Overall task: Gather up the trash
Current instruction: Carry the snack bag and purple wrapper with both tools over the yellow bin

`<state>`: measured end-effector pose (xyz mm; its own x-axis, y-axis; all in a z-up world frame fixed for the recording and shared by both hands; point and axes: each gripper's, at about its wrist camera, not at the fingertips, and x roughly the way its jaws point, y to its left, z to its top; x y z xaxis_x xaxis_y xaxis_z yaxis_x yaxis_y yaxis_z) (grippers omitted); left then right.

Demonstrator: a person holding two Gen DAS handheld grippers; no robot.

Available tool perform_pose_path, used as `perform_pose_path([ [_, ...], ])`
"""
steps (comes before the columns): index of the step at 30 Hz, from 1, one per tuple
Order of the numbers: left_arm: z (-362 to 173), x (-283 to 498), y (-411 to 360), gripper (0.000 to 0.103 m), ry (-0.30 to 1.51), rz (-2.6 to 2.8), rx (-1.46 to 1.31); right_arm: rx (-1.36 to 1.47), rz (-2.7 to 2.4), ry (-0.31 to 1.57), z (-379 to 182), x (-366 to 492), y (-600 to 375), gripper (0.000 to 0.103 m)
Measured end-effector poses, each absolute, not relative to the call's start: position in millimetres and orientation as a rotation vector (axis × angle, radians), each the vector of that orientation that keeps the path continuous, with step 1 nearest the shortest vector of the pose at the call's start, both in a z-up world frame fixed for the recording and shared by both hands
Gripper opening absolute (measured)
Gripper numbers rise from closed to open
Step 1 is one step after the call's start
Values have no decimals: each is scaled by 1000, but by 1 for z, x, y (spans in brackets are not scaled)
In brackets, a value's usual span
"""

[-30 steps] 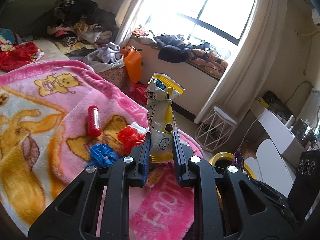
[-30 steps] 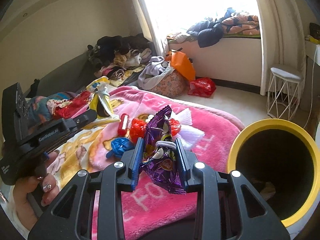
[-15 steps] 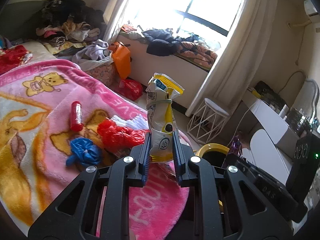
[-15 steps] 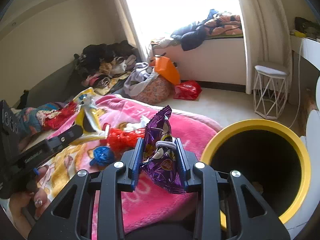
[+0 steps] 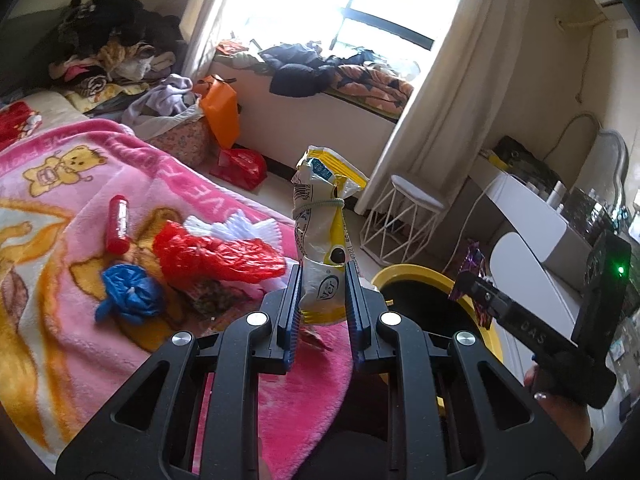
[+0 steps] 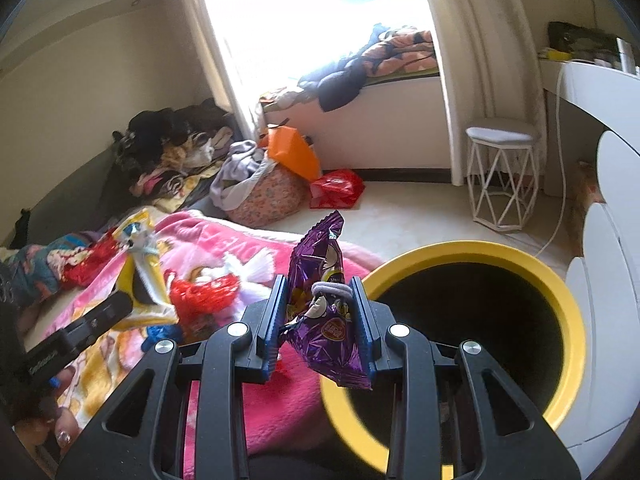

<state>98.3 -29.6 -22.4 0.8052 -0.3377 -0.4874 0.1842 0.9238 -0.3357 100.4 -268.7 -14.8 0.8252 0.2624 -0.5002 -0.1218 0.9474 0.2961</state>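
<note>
Carrying two wrappers binward: left gripper (image 5: 321, 300) clamped the yellow-white snack bag (image 5: 320, 236), right gripper (image 6: 322, 316) clamped the purple snack bag (image 6: 320, 300), yellow-rimmed bin (image 6: 560, 300) at 3 o'clock. Red bag (image 5: 216, 254), blue wad (image 5: 130, 292), red tube (image 5: 118, 224) were left on the pink blanket (image 5: 60, 184).

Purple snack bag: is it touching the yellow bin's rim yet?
Cannot tell. In the right wrist view the purple snack bag, clamped in the right gripper, overlaps the yellow bin's near rim, but depth is unclear; the left wrist view does not settle it.
</note>
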Motion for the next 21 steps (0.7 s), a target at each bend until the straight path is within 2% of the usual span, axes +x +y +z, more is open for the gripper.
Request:
perform_pose_path([
  [21,-50,116,-102,15,668,-385,-193,303,34,606,-41,113,-333,30],
])
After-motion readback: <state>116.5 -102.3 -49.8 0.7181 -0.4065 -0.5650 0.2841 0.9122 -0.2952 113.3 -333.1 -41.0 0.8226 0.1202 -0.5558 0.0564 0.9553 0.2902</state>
